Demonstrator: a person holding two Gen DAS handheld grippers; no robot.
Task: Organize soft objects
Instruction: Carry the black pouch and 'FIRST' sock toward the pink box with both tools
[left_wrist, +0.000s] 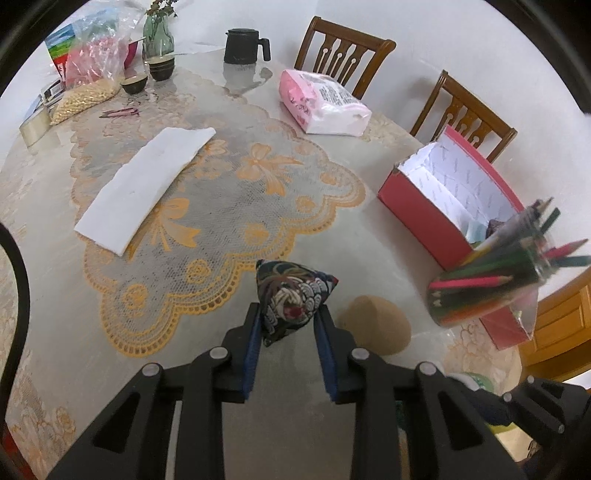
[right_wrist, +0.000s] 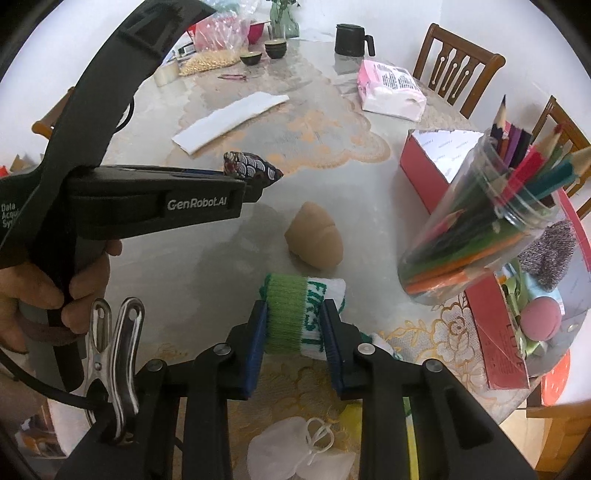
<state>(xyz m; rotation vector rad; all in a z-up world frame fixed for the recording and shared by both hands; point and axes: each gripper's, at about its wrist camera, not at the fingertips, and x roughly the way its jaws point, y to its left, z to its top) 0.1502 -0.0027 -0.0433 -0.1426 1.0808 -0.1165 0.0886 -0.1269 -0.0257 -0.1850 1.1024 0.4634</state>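
My left gripper (left_wrist: 290, 314) is shut on a dark patterned pyramid beanbag (left_wrist: 291, 291), its blue pads pressing both sides. In the right wrist view a hand holds that gripper (right_wrist: 258, 186) above the table, with the beanbag (right_wrist: 251, 166) sticking out past its tips. My right gripper (right_wrist: 295, 314) is shut on a rolled green and white sock (right_wrist: 295, 317) lying on the table. Between the two lies a tan bread-shaped soft toy (right_wrist: 316, 240), seen just right of the left gripper (left_wrist: 376, 325). An open red box (left_wrist: 424, 206) stands to the right.
A clear jar of coloured pencils (right_wrist: 480, 236) stands in front of the red box (right_wrist: 421, 166), which holds a grey knitted item (right_wrist: 550, 254) and a pink ball (right_wrist: 541, 319). A metal clip (right_wrist: 110, 350), white pouch (right_wrist: 299, 450), folded white cloth (left_wrist: 144, 184), pink tissue pack (left_wrist: 321, 103) and black mug (left_wrist: 243, 46) lie around.
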